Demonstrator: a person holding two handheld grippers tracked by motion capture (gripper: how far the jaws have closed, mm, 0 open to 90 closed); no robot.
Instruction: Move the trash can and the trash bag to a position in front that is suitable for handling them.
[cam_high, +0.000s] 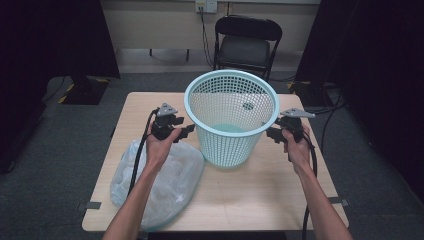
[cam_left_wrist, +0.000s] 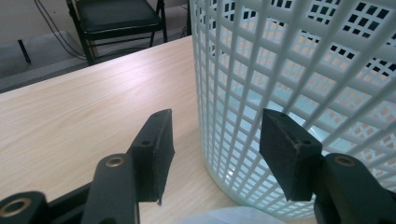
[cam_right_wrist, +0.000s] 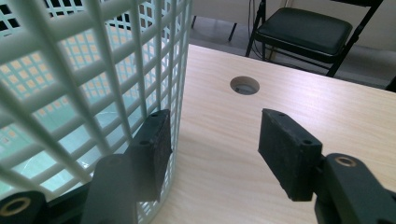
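Judging by its thin lattice walls, the pale turquoise perforated plastic waste basket (cam_high: 231, 117) should be light and springy, stiff at the rolled rim and the solid floor but ready to flex inward if I pinch the mesh hard. It stands upright near the middle of the light wooden table (cam_high: 260, 195), mouth up, nothing visible inside but the tinted bottom. Smooth plastic could slide between the pads, so I would take it at the rim on opposite sides, or let a pad bite through the grid, rather than squeeze the round wall from outside.

My left gripper (cam_high: 176, 131) hangs just beside the basket's left wall; in the left gripper view its black jaws are parted with only table and mesh ahead of them, gripping nothing. My right gripper (cam_high: 272, 132) is close against the right wall, just below the rim; in the right gripper view one pad (cam_right_wrist: 154, 149) lies against or very near the lattice while the other stands apart over bare wood, so it is released too.

Near my left forearm lies a crumpled clear plastic bag (cam_high: 165, 185), soft and slippery, probably the liner. Beyond the table stands a black folding chair (cam_high: 247, 42), and a round cable hole (cam_right_wrist: 244, 85) opens in the tabletop.
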